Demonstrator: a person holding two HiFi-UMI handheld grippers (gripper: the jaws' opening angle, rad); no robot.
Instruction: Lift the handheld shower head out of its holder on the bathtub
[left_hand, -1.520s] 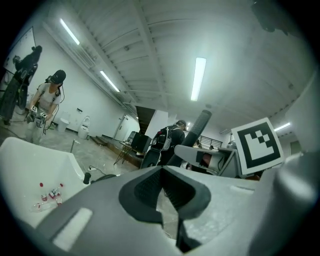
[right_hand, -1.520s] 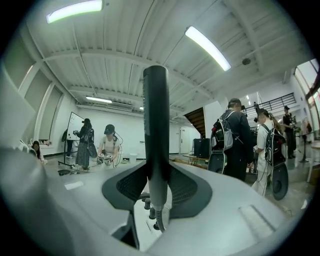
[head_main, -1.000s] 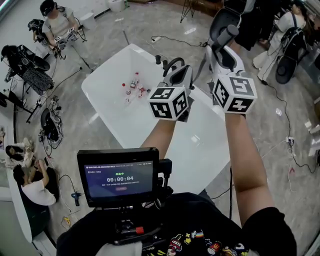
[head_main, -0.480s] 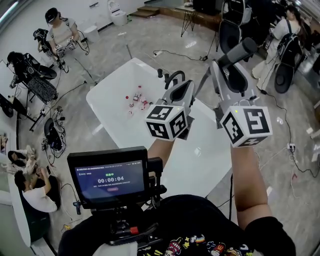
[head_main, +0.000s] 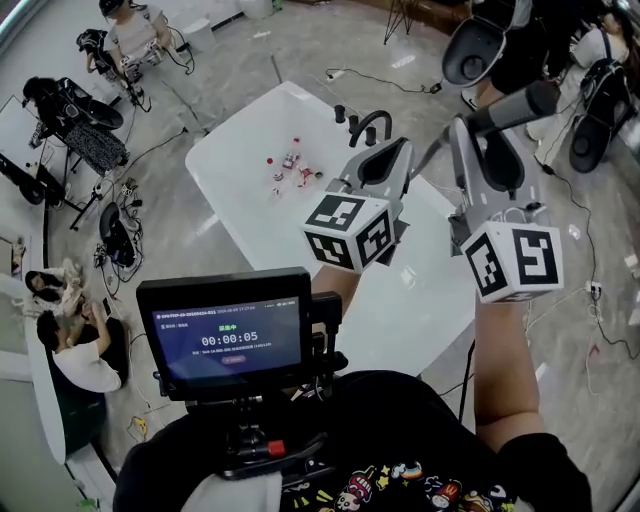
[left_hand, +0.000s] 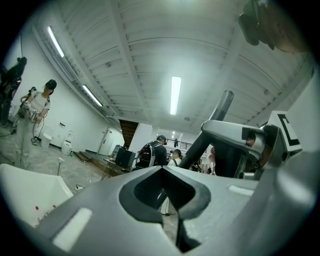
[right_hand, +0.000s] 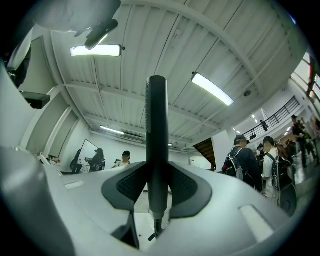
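In the head view my right gripper is shut on the dark grey handheld shower head, held in the air over the right rim of the white bathtub. Its thin hose trails down toward the tub's edge. The right gripper view shows the shower head standing upright between the pads of the right gripper, hose below. My left gripper hovers over the tub beside the right one, shut on nothing; in its own view the left gripper shows its jaws pressed together.
A black curved faucet and two black knobs stand on the tub's far rim. Small red and white items lie inside the tub. A monitor is mounted at my chest. People, chairs and cables surround the tub.
The right gripper has carried the shower head rightward and tilted it so its head points to the right. The left gripper shifted slightly right and stayed shut.
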